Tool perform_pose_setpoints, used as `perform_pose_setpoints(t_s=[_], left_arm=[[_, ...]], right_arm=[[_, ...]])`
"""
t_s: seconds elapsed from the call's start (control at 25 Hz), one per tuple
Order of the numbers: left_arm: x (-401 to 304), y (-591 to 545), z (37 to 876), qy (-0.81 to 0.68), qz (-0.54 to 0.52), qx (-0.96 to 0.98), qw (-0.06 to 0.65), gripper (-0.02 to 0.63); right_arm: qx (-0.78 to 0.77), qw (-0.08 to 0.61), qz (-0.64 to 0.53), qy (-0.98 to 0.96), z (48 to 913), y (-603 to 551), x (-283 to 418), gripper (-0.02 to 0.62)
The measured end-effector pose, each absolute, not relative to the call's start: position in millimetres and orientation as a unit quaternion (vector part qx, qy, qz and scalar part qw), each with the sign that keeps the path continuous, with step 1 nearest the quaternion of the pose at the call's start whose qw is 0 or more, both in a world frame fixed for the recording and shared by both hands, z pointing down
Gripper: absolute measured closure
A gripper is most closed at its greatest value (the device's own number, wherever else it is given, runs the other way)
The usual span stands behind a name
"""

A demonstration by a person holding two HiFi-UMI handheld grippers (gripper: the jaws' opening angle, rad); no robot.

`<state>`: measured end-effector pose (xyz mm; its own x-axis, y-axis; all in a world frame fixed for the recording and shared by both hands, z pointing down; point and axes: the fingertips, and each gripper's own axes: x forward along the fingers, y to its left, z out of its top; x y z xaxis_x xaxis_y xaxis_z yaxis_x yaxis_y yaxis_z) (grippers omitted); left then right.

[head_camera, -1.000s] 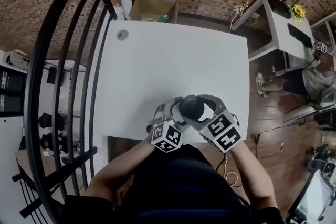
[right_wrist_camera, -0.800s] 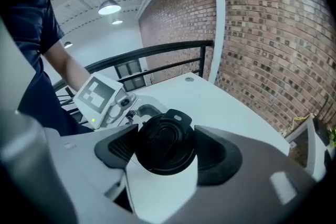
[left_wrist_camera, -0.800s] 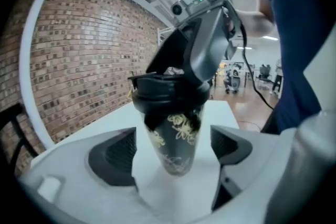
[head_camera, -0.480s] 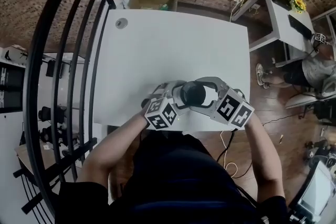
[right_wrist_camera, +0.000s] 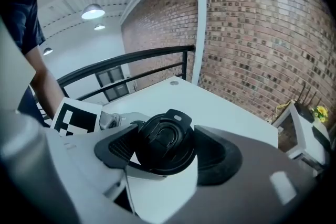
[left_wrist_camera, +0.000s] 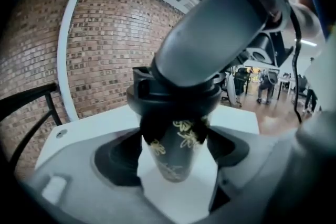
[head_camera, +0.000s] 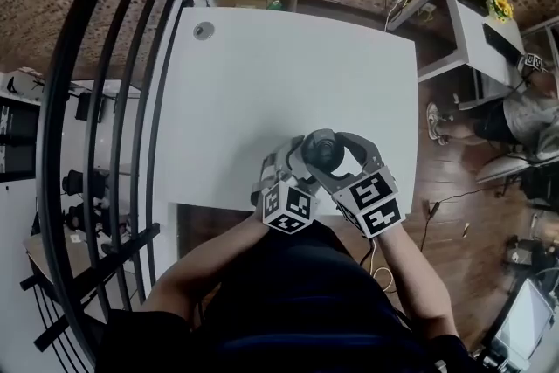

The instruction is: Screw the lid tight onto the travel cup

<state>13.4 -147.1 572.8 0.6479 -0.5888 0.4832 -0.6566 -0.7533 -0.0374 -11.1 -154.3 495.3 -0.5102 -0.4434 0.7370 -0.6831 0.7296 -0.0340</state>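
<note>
Left gripper (left_wrist_camera: pixel 173 152) is spread wide, pads on the body of the travel cup (left_wrist_camera: pixel 178 136), holding it roughly upright at the near edge of the white table (head_camera: pixel 288 74), right in front of the person. The cup is black and tapered with a gold floral print, and its black lid (right_wrist_camera: pixel 165 141) with a flip tab sits square on the mouth, so it looks seated. Right gripper (right_wrist_camera: pixel 167 152) clamps the lid rim from above; tightness isn't visible, so likely final turns remain.
</note>
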Motion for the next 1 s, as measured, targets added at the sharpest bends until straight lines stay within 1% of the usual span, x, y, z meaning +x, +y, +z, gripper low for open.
perform_pose_setpoints(t_s=[0.32, 0.52, 0.72, 0.8, 0.92, 1.0], left_arm=[[11, -144, 575, -0.326, 0.235, 0.913, 0.064, 0.219], [1, -134, 569, -0.299, 0.243, 0.922, 0.039, 0.219], [-37, -123, 564, -0.321, 0.242, 0.913, 0.064, 0.219], [-55, -120, 561, -0.342, 0.231, 0.906, 0.09, 0.219], [-81, -120, 553, -0.374, 0.209, 0.895, 0.125, 0.219], [-94, -120, 544, -0.386, 0.191, 0.891, 0.143, 0.224]], right_arm=[[0.344, 0.354, 0.163, -0.854, 498, -153, -12, 0.256], [0.339, 0.339, 0.15, -0.865, 497, -155, -13, 0.252], [0.329, 0.329, 0.143, -0.873, 490, -155, -18, 0.222], [0.342, 0.299, 0.139, -0.88, 476, -157, -15, 0.219], [0.394, 0.22, 0.152, -0.879, 450, -164, 12, 0.224], [0.436, 0.166, 0.183, -0.865, 441, -168, 41, 0.253]])
